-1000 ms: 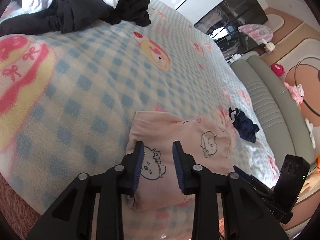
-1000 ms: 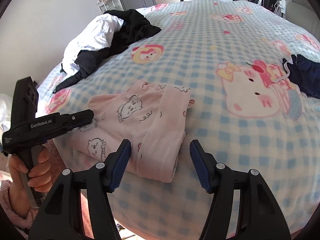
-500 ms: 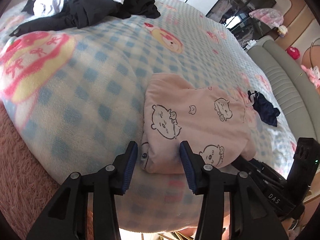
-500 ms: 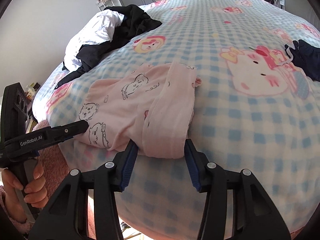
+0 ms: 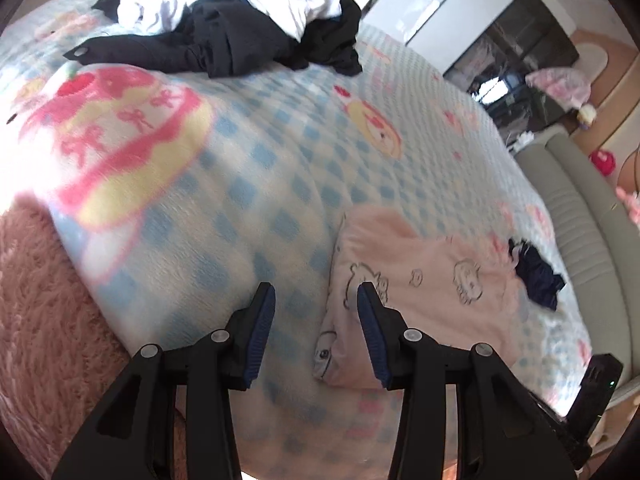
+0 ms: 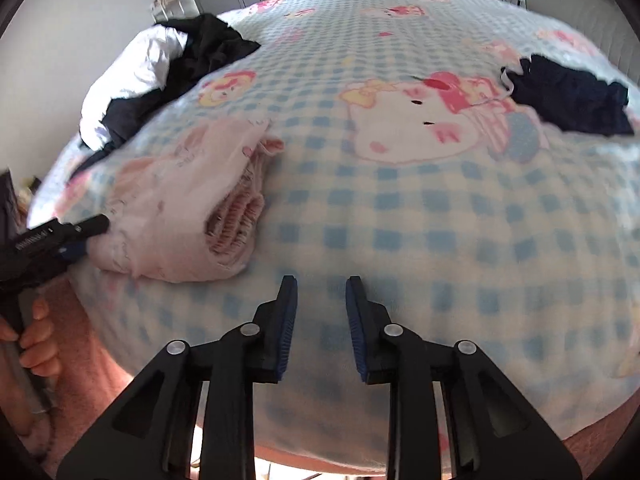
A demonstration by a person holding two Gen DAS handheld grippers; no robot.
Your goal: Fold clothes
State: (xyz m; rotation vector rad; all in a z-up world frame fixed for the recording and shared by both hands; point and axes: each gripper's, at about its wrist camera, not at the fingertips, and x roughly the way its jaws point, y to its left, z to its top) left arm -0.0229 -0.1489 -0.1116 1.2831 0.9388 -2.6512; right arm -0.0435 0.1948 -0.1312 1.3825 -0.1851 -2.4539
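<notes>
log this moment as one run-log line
left gripper: open, empty | right gripper: open, empty | pink garment: folded on blanket | dark pile: unfolded

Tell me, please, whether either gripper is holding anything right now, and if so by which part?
Nothing is held. The left gripper is open beside the folded pink garment; the right gripper is open over bare blanket.

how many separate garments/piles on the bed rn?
3. Folded pink garment at the near edge; dark navy item far right; black-and-white heap far left, which may hide more pieces.
</notes>
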